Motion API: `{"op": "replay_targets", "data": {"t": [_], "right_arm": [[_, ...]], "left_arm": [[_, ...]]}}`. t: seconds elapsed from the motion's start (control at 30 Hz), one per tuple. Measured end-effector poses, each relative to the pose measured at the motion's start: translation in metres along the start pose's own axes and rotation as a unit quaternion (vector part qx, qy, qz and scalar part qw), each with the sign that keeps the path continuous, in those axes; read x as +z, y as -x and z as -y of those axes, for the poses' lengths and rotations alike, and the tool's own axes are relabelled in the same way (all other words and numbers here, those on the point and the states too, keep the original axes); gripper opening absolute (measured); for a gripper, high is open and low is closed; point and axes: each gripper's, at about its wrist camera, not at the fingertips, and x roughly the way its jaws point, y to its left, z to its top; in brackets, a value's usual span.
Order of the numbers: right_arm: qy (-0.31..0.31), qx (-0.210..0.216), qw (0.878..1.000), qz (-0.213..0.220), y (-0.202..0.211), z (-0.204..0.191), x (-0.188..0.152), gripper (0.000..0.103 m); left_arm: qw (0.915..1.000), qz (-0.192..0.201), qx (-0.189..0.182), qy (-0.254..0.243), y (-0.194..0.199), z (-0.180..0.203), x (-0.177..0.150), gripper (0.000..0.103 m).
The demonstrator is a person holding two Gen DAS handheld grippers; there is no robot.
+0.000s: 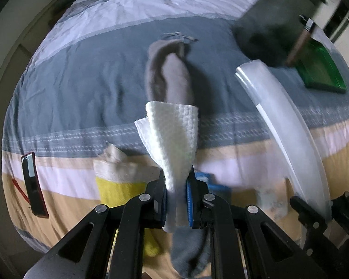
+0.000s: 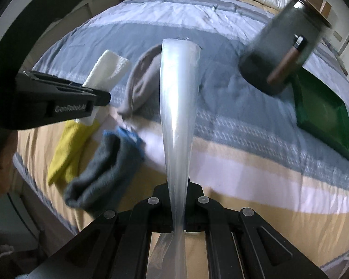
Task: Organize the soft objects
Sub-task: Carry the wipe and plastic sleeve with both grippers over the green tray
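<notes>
The left tongs (image 1: 176, 195) are clamped on a white cloth (image 1: 172, 137), held above the bed (image 1: 81, 81) near its front edge. The right tongs (image 2: 177, 205) pinch a clear plastic bag (image 2: 178, 97) just beside it. To bag the cloth well, the person should probably spread the bag's mouth first, then lower the cloth straight in. Other cloths lie loose by that edge.
</notes>
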Motion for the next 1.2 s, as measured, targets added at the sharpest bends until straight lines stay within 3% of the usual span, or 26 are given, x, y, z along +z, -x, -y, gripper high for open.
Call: {"op": "replay_targets", "data": {"t": [0.37,0.63,0.9,1.2], "right_arm": [[-0.04,-0.037,0.998,-0.037,0.036,0.064,-0.068,0.003],[-0.108,-0.083,0.989,-0.06,0.064,0.131,-0.11,0.003],[-0.154,-0.116,0.979,-0.066,0.08,0.179,-0.127,0.003],[-0.205,-0.13,0.969,-0.038,0.099,0.23,-0.135,0.003]], "left_arm": [[0.9963,-0.01,-0.024,-0.082,0.005,0.094,-0.013,0.011],[0.9856,-0.011,-0.059,-0.158,0.007,0.18,-0.013,0.011],[0.9751,-0.006,-0.084,-0.205,0.006,0.251,-0.002,0.011],[0.9706,0.008,-0.097,-0.22,0.011,0.302,0.021,0.011]]}}
